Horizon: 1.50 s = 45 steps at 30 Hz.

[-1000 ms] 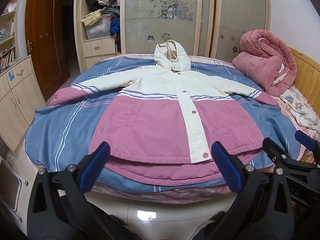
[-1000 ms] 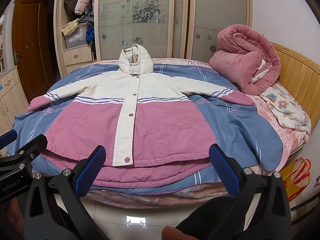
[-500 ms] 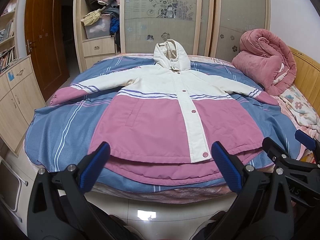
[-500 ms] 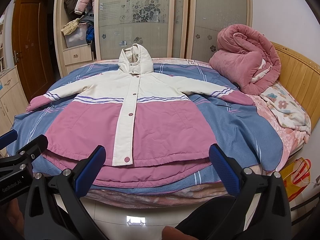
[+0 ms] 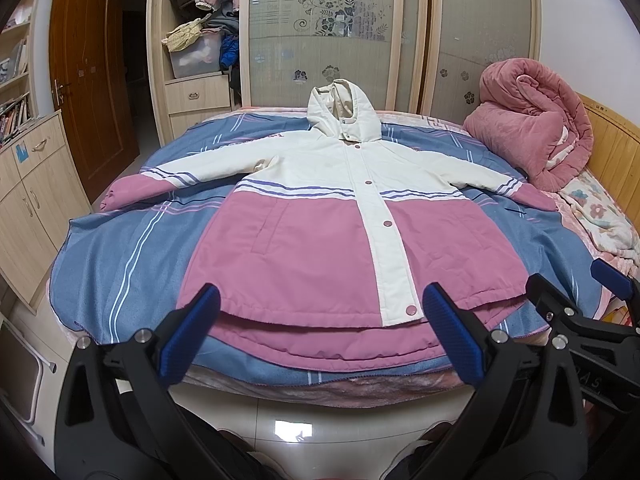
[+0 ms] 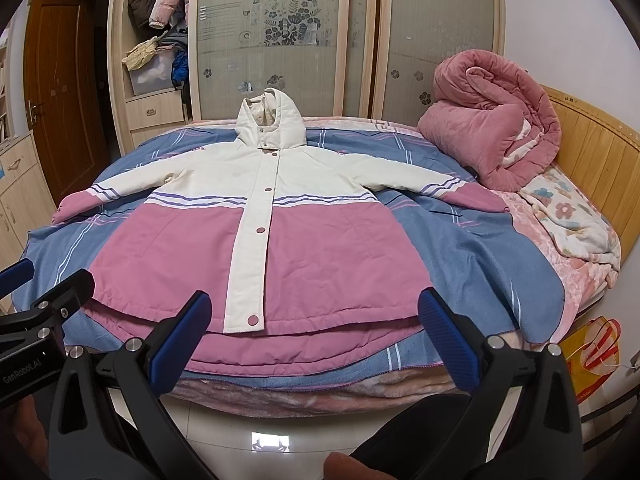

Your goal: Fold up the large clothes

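Observation:
A large pink and cream hooded jacket [image 5: 320,240] lies flat, front up, sleeves spread, on a bed with a blue striped cover [image 5: 120,248]; it also shows in the right wrist view [image 6: 304,252]. My left gripper [image 5: 320,320] is open and empty, held in the air just short of the jacket's hem at the bed's near edge. My right gripper [image 6: 314,324] is open and empty, likewise before the hem. Each gripper shows at the edge of the other's view: the right one [image 5: 592,312], the left one [image 6: 44,312].
A rolled pink quilt [image 5: 532,140] sits at the bed's far right by a wooden headboard [image 5: 616,148]. A wardrobe with glass doors [image 5: 340,32] stands behind the bed. A wooden cabinet [image 5: 28,192] and a brown door [image 5: 88,72] stand at the left. Glossy tile floor [image 5: 320,416] lies below.

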Motion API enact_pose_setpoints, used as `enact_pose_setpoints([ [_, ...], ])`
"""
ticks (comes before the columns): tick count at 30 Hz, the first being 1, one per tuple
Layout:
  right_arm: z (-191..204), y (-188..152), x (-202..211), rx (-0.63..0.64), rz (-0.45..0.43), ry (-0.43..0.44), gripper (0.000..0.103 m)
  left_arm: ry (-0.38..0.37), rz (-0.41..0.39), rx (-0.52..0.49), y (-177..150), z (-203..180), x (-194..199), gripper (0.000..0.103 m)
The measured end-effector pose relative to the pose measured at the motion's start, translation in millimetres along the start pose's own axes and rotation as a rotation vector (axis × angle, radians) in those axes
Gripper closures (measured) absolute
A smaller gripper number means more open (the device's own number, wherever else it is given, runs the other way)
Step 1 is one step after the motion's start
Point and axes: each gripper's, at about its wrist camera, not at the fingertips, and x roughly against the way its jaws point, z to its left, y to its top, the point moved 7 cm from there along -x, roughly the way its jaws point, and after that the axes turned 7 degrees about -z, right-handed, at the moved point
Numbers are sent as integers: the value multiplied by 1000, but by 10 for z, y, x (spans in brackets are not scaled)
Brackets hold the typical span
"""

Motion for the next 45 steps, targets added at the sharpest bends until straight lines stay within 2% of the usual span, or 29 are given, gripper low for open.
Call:
enact_pose_setpoints([
  [15,-20,1,-18,-5,4,10,1,-12,7,-1,-4,-8,-38,2],
  [23,-115,16,-369,-8,4,58,1,-61,47,17,-25,-36,-470,2],
  [28,-601,141,-727,-126,27,89,1,-109,20,10,158,-176,-799,2],
  [31,-989,250,-929,-257,53,112,1,-134,-19,-15,435,-338,-996,2],
  [34,-1363,390,-1084,-347,62,123,1,-159,-107,-45,829,-514,-1182,2],
  [37,-1677,585,-1217,-384,19,118,1,-184,-169,-87,1122,-725,-1456,2],
  [38,-1748,623,-1256,-398,12,119,1,-161,-182,-111,1152,-779,-1600,2],
  [40,-1973,702,-1409,-461,10,139,1,-143,-182,-119,1092,-820,-1821,2],
  [43,-2390,763,-1774,-632,33,222,1,-132,-141,-86,718,-723,-2191,2],
  [45,-2667,808,-2005,-719,17,250,1,-127,-123,-88,533,-674,-2315,2],
])
